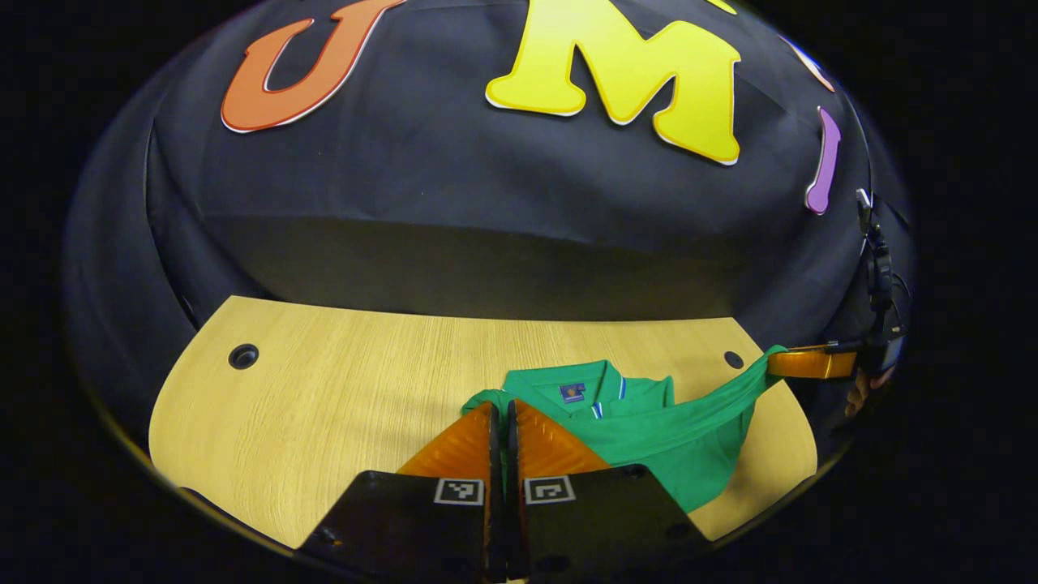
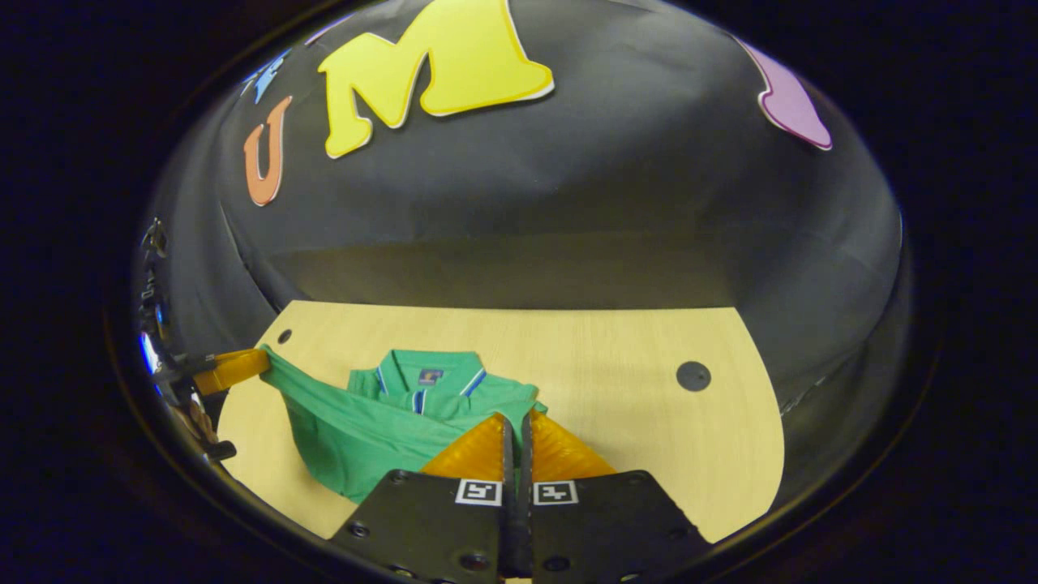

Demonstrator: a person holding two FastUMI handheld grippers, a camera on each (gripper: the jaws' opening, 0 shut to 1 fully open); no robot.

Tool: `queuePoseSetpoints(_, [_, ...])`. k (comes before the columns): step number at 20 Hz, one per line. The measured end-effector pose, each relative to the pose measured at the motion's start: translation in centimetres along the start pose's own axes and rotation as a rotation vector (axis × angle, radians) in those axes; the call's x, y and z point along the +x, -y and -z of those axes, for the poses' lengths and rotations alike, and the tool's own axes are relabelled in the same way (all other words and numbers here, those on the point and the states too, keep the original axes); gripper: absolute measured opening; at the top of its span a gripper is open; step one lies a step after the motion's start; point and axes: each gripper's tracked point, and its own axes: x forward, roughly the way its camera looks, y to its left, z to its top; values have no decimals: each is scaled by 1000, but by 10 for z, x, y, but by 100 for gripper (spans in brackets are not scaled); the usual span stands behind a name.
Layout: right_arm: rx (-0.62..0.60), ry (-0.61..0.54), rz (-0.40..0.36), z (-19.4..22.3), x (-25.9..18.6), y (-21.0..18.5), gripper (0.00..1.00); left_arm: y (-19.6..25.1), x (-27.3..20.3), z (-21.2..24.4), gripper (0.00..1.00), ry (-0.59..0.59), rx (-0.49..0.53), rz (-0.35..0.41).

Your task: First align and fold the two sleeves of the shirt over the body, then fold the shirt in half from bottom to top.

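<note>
A green polo shirt (image 1: 657,438) lies on the wooden table (image 1: 324,405), collar towards the far wall. My left gripper (image 1: 503,408) is shut on one end of a shirt edge, close to the collar in the left gripper view. The right gripper (image 1: 772,361) holds the other end, off to the right and raised, so the edge stretches between the two. In the right gripper view the shirt (image 2: 357,438) hangs to the left. There my right gripper (image 2: 516,420) is shut on the green cloth, with the left gripper (image 2: 261,362) pinching the far corner at the left.
The table (image 2: 632,422) has two round cable holes, one near each back corner (image 1: 243,355) (image 1: 734,359). The black booth wall rises right behind the table's far edge. A hand (image 1: 855,397) shows behind the right gripper.
</note>
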Motion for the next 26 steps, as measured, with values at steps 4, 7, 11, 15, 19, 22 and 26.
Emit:
queuePoseSetpoints(4, [-9,22,9,-11,30,6,0,-12,28,-3,6,13,-107,-25])
queuePoseSetpoints(7, [-7,21,17,-15,50,12,0,-21,50,-1,6,13,-105,-48])
queuePoseSetpoints(11, [-35,15,16,-7,77,13,0,-20,77,5,6,9,-91,-46])
queuePoseSetpoints(15, [-24,3,39,1,99,18,0,-25,96,25,6,-36,-73,-56])
queuePoseSetpoints(19, [-67,-26,86,13,113,28,0,-33,104,47,9,-94,-90,-67])
queuePoseSetpoints(22, [-81,-32,96,19,115,29,6,-37,104,51,15,-108,-101,-64])
queuePoseSetpoints(26, [-81,-12,124,20,103,31,31,-41,91,50,72,-114,-98,-101])
